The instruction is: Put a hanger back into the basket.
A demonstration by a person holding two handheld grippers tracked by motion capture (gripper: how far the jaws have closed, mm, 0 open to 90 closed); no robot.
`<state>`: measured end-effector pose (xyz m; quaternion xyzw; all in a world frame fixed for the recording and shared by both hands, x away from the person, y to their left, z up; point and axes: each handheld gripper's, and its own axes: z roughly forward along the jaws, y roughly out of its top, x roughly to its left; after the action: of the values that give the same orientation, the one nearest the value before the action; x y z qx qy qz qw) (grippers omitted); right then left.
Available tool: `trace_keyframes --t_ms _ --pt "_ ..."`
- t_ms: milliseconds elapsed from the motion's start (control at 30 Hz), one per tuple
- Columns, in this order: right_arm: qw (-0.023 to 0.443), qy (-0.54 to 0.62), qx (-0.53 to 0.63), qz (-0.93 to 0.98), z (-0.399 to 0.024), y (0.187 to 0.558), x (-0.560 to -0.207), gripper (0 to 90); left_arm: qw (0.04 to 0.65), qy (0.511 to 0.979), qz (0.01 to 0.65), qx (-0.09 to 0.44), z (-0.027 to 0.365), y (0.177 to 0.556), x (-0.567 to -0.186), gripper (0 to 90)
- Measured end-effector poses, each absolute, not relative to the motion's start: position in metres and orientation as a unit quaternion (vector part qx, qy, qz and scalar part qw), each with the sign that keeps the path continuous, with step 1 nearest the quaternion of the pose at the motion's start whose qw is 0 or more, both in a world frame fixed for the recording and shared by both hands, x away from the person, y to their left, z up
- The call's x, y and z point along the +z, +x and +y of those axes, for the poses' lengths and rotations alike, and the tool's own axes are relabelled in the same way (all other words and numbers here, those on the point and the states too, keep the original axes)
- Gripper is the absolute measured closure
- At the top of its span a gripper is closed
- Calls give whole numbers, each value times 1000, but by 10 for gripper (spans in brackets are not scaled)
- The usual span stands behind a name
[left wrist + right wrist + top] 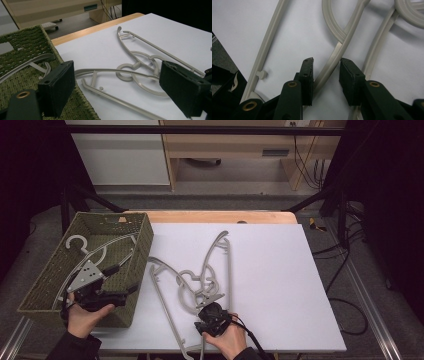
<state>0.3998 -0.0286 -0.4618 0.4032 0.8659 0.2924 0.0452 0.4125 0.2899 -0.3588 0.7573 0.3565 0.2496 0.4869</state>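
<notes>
Two grey plastic hangers (165, 290) (222, 255) lie tangled on the white board (280, 270). A third hanger (82, 245) rests inside the green woven basket (145, 235). My left gripper (122, 279) hovers over the basket's right rim, its jaws wide open (117, 75) with nothing in them. My right gripper (209, 309) is low at the board's front. A thin hanger bar (342, 47) runs between its pads (327, 63). The left pad sits close to the bar, and a gap shows at the right pad.
The basket takes up the table's left side. A wooden table edge (215, 216) runs behind the board. Beyond it stand a cabinet (120, 155), a shelf unit and cables (305, 165). Black frame struts rise at both back corners.
</notes>
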Motion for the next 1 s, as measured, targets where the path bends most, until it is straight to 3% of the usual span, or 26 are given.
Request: trace_keyframes --t_ms 367,700,1000 --pt "81 403 296 862 -22 403 -465 650 486 758 357 248 289 413 -360 131" --pt "40 456 300 837 -25 410 -462 710 485 759 357 248 289 413 -360 132" --pt "42 469 291 832 -25 414 -460 733 485 760 356 248 289 413 -360 132"
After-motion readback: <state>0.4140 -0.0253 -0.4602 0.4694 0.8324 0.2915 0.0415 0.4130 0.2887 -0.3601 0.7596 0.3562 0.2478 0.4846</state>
